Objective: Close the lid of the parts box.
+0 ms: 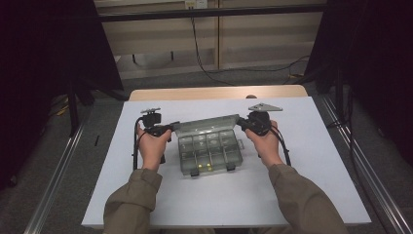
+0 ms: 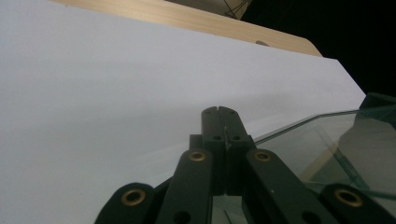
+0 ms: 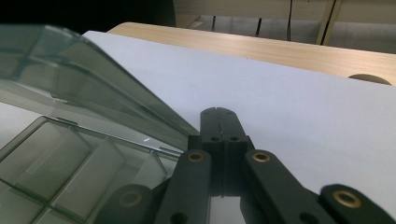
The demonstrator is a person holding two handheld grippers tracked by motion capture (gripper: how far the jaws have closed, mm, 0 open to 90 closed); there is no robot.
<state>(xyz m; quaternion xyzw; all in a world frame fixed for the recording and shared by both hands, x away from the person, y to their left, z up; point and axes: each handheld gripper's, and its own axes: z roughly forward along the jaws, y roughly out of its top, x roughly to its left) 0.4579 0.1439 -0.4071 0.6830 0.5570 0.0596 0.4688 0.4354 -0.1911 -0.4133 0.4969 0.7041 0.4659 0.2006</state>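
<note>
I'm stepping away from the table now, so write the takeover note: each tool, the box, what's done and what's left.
Left tool: shut, at the left end of the raised lid; no grip visible.
Right tool: shut, at the lid's right end; no grip visible.
Clear compartment box: mid-table on the white sheet, lid tilted up at the far side, latches toward the person, small yellow bits in a near compartment.
Done: lid is up.
Left: likely finish moving the lid; direction unclear.

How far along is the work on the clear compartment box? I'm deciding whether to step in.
Done: the lid of the compartment box stands raised at the back, compartments exposed. In hand: the left gripper and right gripper, both shut, sit at the lid's two ends. Left: handling the small yellow pieces in the front compartments, probably.
</note>
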